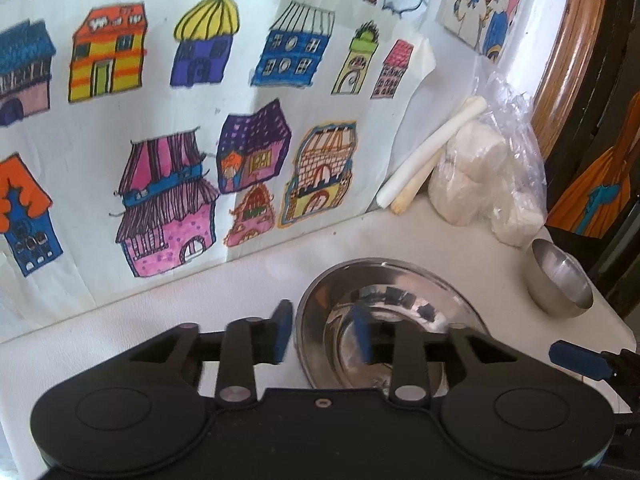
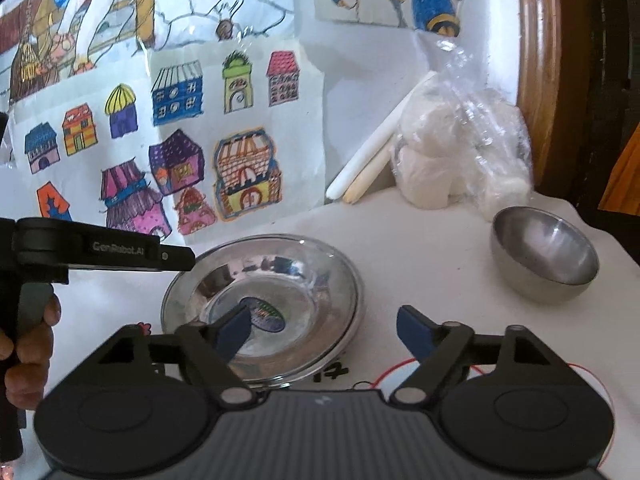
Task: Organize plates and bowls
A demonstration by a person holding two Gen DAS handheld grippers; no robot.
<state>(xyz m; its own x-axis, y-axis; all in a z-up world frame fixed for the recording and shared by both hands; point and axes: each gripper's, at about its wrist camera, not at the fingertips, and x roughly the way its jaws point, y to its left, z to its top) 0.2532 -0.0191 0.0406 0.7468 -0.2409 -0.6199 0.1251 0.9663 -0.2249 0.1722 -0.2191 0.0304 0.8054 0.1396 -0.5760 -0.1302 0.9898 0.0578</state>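
A shallow steel plate (image 2: 262, 304) is lying flat on the white table (image 2: 420, 248), mouth up, round and so without a long axis. A small steel bowl (image 2: 546, 258) is sitting at about two o'clock from the plate, well apart from it, upright with its opening tipped slightly toward the cameras.

The left gripper (image 1: 324, 334) is hanging with its jaws moderately apart, straddling the plate's left rim: one blue pad outside the rim, the other over the dish. Whether the pads are touching metal is not clear. The right gripper (image 2: 322, 332) is standing wide and holding nothing, its left pad over the plate's basin and its right pad over bare table at about three o'clock from the plate.

Bare tabletop is lying between plate and bowl. At twelve o'clock the table is ending against a wall covered with house drawings (image 1: 168, 128); a plastic bag of white lumps (image 2: 460, 140) and two candles (image 2: 372, 160) are leaning there. The bowl is sitting close to the table's right edge.

Only the right wrist view is showing a sticker (image 2: 266, 314) in the plate's basin, a red circle with "14" on the table, and the hand (image 2: 28, 344) gripping the left tool's handle. The left wrist view is showing the right gripper's blue tip at four o'clock.
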